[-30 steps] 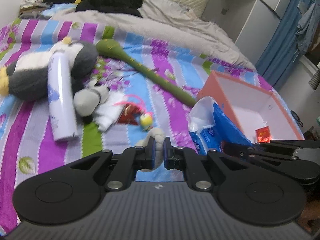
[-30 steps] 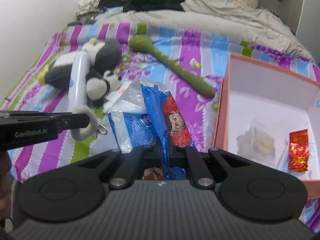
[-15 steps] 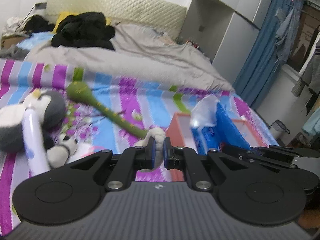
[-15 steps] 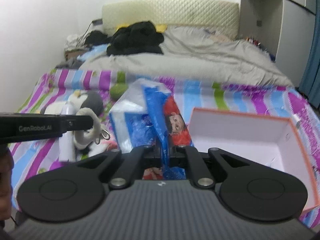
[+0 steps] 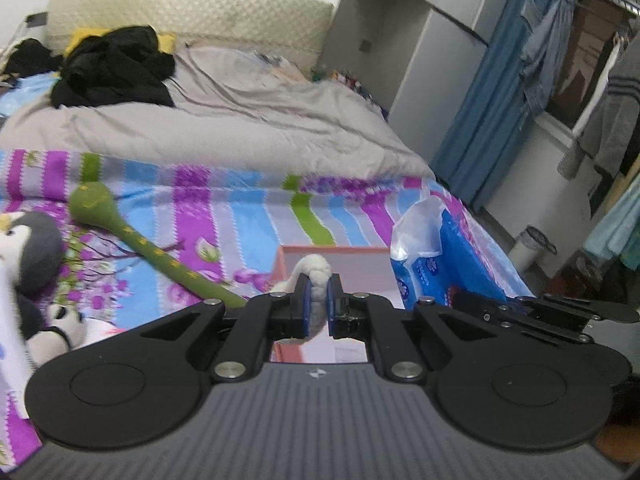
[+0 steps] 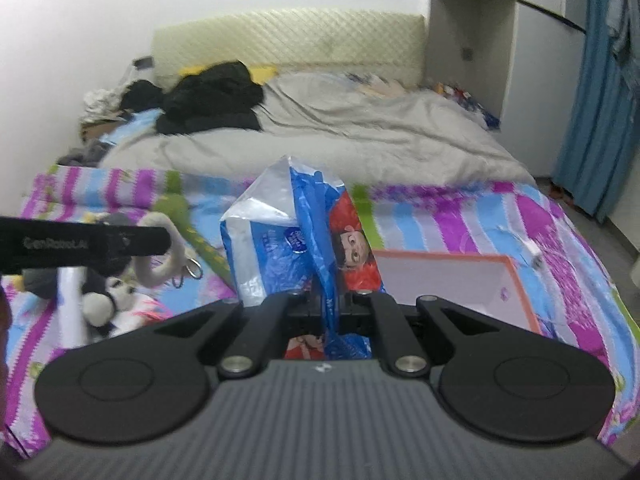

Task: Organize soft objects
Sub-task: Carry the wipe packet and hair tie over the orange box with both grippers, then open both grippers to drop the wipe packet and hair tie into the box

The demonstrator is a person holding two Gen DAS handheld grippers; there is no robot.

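My left gripper [image 5: 317,292] is shut on a small white plush loop [image 5: 316,274], held in the air over the near corner of the orange box [image 5: 332,249]. From the right wrist view that loop [image 6: 156,256] hangs from the left gripper [image 6: 164,240] with a keyring under it. My right gripper [image 6: 325,306] is shut on a blue plastic tissue pack [image 6: 280,248], lifted in front of the box [image 6: 516,280]. The left wrist view shows the pack [image 5: 428,264] at the tip of the right gripper [image 5: 464,302].
On the striped bedspread lie a grey penguin plush [image 5: 32,248], a long green plush [image 5: 132,236], a small panda plush [image 6: 108,300] and a white spray can [image 6: 72,304]. A grey duvet [image 5: 240,128] and black clothes [image 5: 112,68] lie behind. Wardrobe and blue curtain [image 5: 480,120] stand right.
Both grippers have risen from the bedspread with their loads and shifted right toward the box. The plush loop now hangs over the box corner; both views tilted up toward the headboard.
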